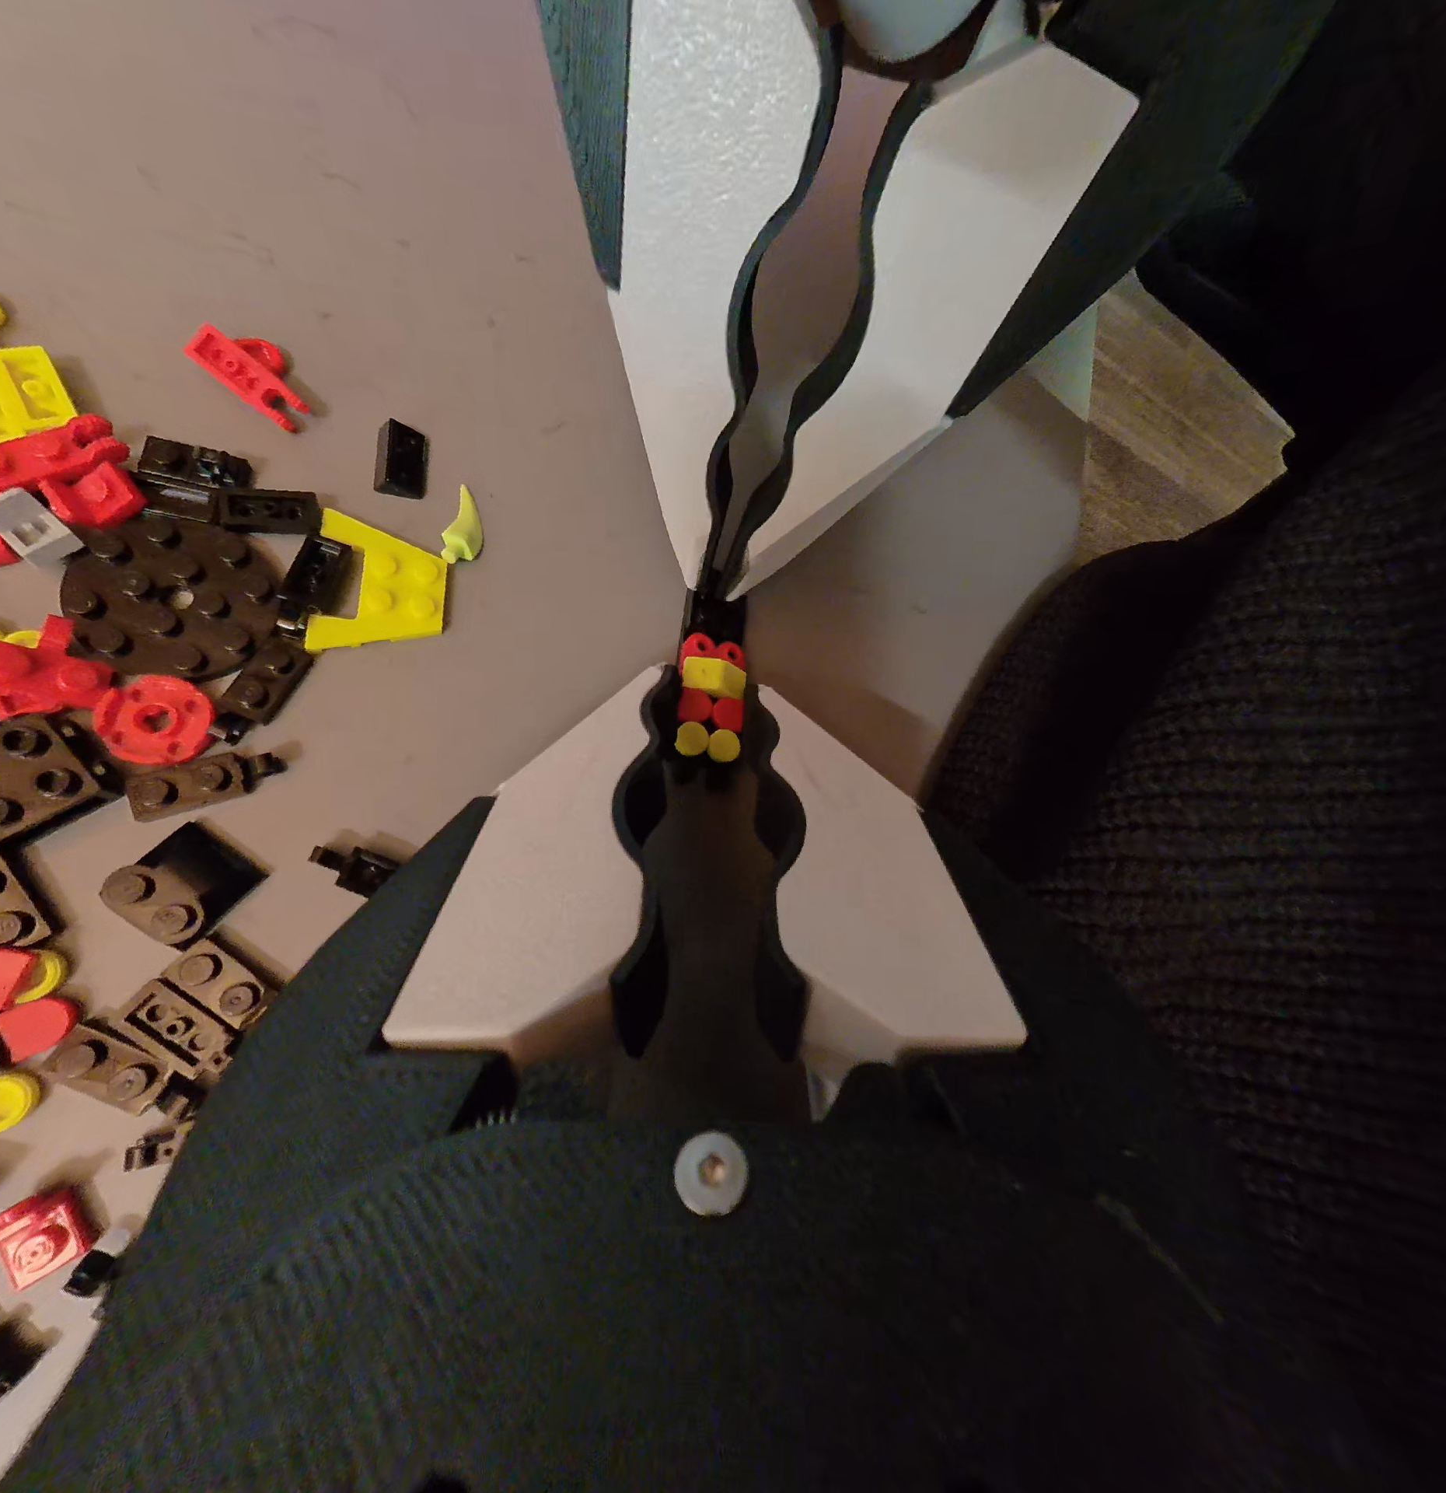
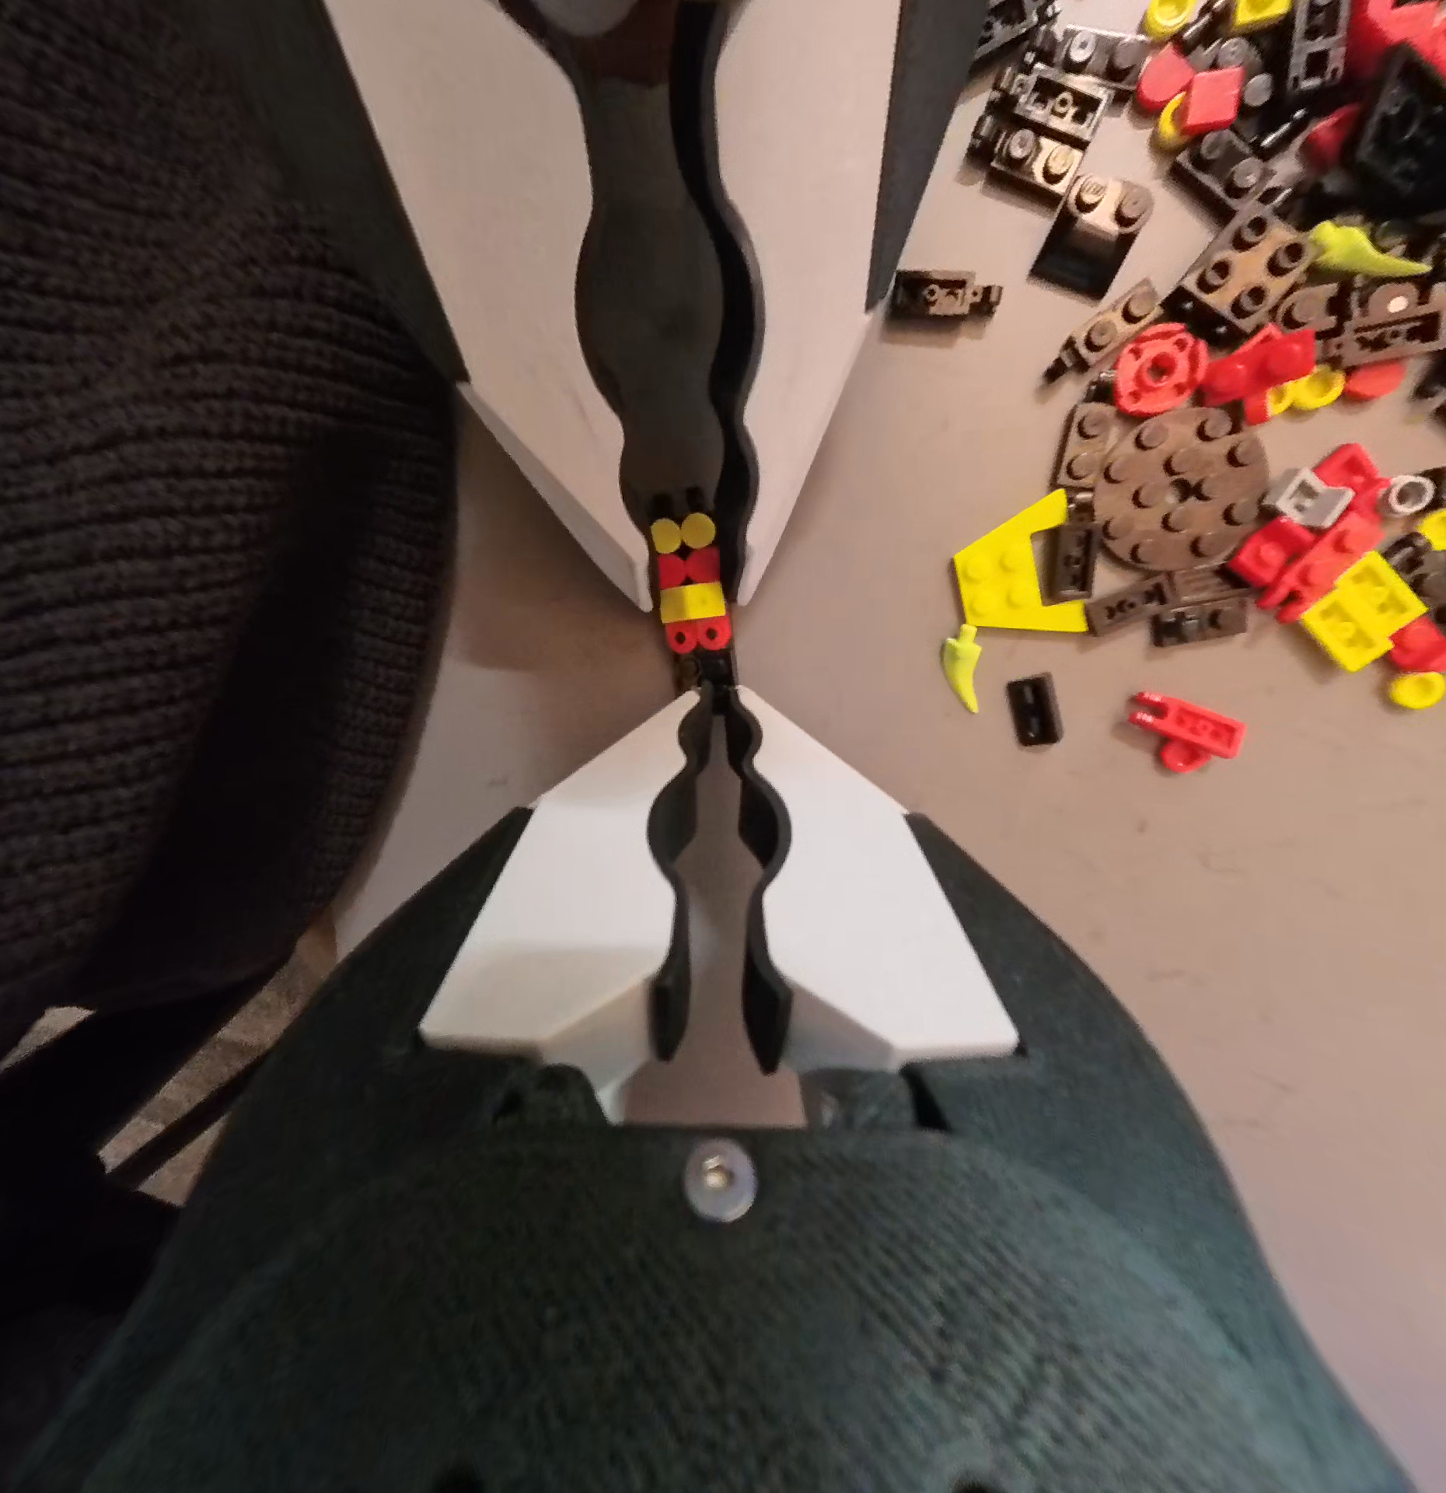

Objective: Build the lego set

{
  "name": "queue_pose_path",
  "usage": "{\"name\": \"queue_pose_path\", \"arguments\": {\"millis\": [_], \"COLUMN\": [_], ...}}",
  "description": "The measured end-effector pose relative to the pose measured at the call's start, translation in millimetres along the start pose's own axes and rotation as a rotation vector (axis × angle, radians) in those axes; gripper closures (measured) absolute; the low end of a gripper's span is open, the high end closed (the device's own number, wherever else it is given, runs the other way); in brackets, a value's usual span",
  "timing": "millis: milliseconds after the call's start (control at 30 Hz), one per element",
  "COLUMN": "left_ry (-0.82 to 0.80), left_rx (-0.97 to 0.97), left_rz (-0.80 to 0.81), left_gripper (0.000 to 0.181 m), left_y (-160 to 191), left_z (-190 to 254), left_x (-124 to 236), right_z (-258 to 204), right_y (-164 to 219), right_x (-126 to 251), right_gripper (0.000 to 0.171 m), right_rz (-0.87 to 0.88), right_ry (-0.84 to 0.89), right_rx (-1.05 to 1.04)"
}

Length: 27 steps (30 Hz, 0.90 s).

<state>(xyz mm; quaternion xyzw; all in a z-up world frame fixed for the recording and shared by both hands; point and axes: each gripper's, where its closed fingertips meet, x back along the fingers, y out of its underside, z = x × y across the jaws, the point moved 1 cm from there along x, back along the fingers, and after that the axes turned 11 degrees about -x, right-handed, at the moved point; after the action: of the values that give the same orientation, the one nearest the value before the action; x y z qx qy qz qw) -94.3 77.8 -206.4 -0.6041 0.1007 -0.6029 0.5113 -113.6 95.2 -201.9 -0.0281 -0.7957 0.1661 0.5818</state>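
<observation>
A small lego assembly (image 1: 710, 703) of red and yellow pieces on a black base is held in the air between both grippers. My left gripper (image 1: 708, 727) is shut on its red and yellow part. My right gripper (image 2: 716, 699) is shut on the black end piece (image 2: 704, 669) that sticks out of the assembly (image 2: 691, 586). The two grippers meet tip to tip: the right gripper (image 1: 716, 586) comes in from the top of the left wrist view, and the left gripper (image 2: 695, 598) from the top of the right wrist view. The underside of the assembly is hidden by the fingers.
A pile of loose red, yellow and black pieces lies on the grey table (image 1: 300, 161), with a black round plate (image 1: 166, 598), a yellow wedge plate (image 1: 389, 586), a lime claw (image 1: 464, 529) and a red clip plate (image 1: 243, 367). Dark knitted fabric (image 1: 1229, 808) lies along the table's edge. The tips of both grippers are at nearly the same place. The red clip plate (image 1: 243, 367) lies around 10 cm away from my right fingertips. The right camera catches it too, in the right wrist view (image 2: 1193, 728).
</observation>
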Motion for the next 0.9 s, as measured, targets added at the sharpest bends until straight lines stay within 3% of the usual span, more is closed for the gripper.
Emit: {"name": "queue_pose_path", "arguments": {"millis": [167, 400, 900], "left_ry": [-0.011, -0.008, -0.001], "left_rx": [-0.006, 0.001, 0.010], "left_rz": [-0.002, -0.001, 0.001], "left_gripper": [0.167, 0.166, 0.167], "left_y": [0.2, 0.3, 0.0], "left_z": [-1.2, -1.3, -1.1], "left_x": [0.5, 0.7, 0.3], "right_z": [3.1, -2.4, -2.1], "right_y": [0.5, -7.0, -4.1], "right_x": [3.0, 16.6, -1.5], "right_gripper": [0.155, 0.163, 0.170], "right_rz": [0.114, 0.352, 0.241], "right_ry": [0.062, 0.117, 0.156], "right_rx": [0.003, -0.053, -0.073]}}
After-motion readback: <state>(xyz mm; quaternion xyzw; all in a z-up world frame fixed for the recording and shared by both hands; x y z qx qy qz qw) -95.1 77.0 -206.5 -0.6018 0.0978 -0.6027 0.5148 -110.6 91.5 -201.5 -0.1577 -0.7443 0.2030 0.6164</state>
